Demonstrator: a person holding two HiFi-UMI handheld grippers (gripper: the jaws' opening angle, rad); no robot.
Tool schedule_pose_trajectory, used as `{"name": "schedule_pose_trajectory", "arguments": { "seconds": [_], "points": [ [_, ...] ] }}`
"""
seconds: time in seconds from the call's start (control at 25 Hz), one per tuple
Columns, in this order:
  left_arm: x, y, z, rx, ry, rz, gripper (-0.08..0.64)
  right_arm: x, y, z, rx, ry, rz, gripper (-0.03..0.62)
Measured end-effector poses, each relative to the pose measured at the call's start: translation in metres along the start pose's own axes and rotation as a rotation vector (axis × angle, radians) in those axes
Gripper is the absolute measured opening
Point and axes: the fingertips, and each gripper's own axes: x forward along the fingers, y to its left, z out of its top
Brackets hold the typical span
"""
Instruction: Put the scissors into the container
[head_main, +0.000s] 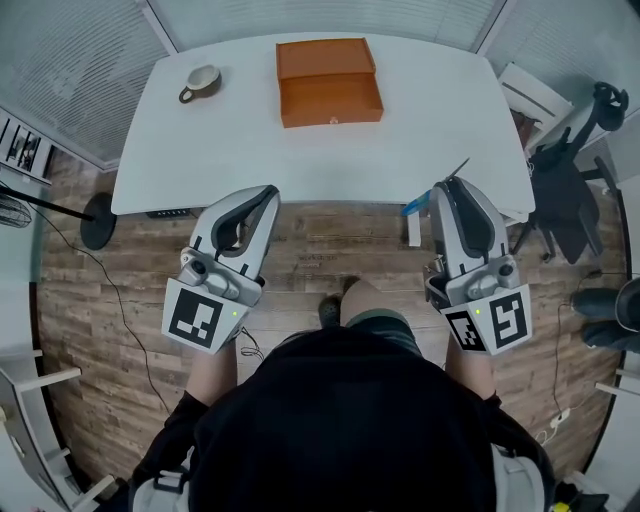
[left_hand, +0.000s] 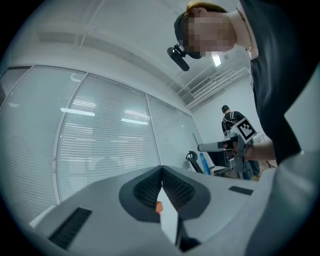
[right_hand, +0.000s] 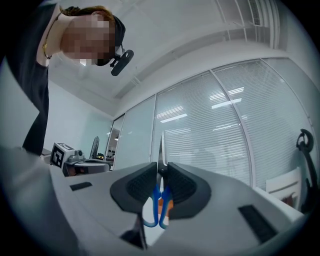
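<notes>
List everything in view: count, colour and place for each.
table: one, white, ahead of the person
container: one, orange box, far middle of the table
mug: one, cream, far left of the table
scissors: one pair, blue handles, clamped in the right gripper
office chair: one, black, right of the table
stand base: one, black, round, on the floor left of the table
floor: brown wood planks, below the table
left gripper: one, grey, fingers together with nothing between them
right gripper: one, grey, fingers closed on the scissors
</notes>
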Motion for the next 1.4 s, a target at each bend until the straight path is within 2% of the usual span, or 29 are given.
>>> {"name": "schedule_pose_trajectory", "arguments": {
  "seconds": [0.28, 0.64, 1.0, 1.4],
  "points": [
    [0.007, 0.001, -0.002, 0.001, -0.007, -0.005, 0.014, 0.002, -0.008, -0.005, 0.011, 0.010, -0.008, 0.071],
    [0.023, 0.013, -0.004, 0.019, -0.015, 0.031, 0.014, 0.023, -0.020, -0.014, 0.015, -0.005, 0.035, 0.071],
    [0.067, 0.056, -0.014, 0.025, -0.014, 0.082, 0.014, 0.083, -0.057, -0.025, 0.014, -0.002, 0.080, 0.071],
    [0.125, 0.102, -0.026, 0.025, -0.016, 0.103, 0.014, 0.153, -0.098, -0.035, 0.018, 0.002, 0.110, 0.071]
  ]
}}
